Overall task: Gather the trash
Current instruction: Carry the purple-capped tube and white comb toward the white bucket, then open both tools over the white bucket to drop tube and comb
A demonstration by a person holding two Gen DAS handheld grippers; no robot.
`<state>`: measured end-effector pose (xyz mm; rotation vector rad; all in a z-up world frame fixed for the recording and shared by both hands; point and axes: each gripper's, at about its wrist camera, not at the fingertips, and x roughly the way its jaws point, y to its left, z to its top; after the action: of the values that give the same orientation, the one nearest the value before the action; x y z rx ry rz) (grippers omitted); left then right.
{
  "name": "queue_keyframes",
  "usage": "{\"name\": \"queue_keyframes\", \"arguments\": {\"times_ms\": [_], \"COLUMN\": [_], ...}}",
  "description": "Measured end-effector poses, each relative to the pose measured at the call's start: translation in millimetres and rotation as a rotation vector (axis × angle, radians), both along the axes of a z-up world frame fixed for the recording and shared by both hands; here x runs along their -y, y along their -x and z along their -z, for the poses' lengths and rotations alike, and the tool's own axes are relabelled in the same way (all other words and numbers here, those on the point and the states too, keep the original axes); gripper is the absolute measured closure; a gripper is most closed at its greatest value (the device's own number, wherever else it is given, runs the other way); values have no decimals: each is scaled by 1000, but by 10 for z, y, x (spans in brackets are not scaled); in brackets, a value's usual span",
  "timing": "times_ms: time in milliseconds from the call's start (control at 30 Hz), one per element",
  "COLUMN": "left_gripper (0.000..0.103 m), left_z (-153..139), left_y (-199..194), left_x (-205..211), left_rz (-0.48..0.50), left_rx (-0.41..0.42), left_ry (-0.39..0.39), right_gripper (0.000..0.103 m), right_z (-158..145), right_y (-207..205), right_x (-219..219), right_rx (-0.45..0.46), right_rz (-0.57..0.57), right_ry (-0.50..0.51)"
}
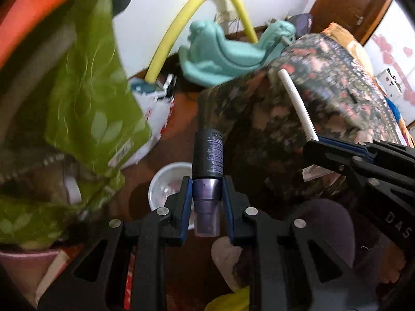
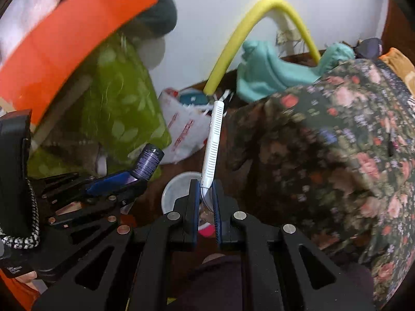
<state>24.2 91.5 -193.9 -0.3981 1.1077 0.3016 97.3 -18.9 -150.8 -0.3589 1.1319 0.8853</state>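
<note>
**Inspector:** Report grip state and location of the trash items.

**Assessor:** The left gripper (image 1: 207,202) pinches a small dark cylindrical bottle with a purple plastic cap (image 1: 208,171), fingers pressed on the purple neck, body projecting forward. The right gripper (image 2: 206,202) has its fingers almost together, pinching the lower end of a slim white ridged plastic stick (image 2: 214,140). Both items are held in the air above a white round plastic cup (image 1: 166,181) on the brown floor, beside the bed's edge with its dark floral quilt (image 2: 337,142).

**Inspector:** Handling?

**Assessor:** In my judgement the bottle is rigid, light and smooth; it could slip, so holding at the stepped neck is sound. The stick is light and stiff, but gripped at one end it may pivot; a hold nearer mid-length would be steadier.

**Inspector:** Differences between views?

**Assessor:** The left wrist view shows the bottle's printed label and a brown door (image 1: 345,2) in the far corner. The right wrist view shows the stick's ridges and something pink below the fingers, possibly more litter; blur prevents certainty.
</note>
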Motion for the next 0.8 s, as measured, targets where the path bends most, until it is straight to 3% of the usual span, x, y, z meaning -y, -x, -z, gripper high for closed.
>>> {"name": "queue_keyframes", "arguments": {"times_ms": [400, 600, 700, 800], "left_gripper": [81, 81, 79, 76], "left_z": [657, 781, 801, 827], "left_y": [126, 78, 39, 14], "left_x": [-366, -520, -563, -555], "left_rz": [-77, -104, -107, -104], "left_rx": [-121, -134, -155, -171], "left_ry": [108, 159, 137, 129], "right_gripper": [94, 93, 92, 84], "right_z": [522, 642, 694, 728], "right_y": [45, 35, 7, -17], "right_x": [-505, -697, -755, -777], "right_rx": [-144, -196, -224, -221], "right_rz": [-90, -114, -109, -104], "right_ry": [88, 85, 102, 130]}}
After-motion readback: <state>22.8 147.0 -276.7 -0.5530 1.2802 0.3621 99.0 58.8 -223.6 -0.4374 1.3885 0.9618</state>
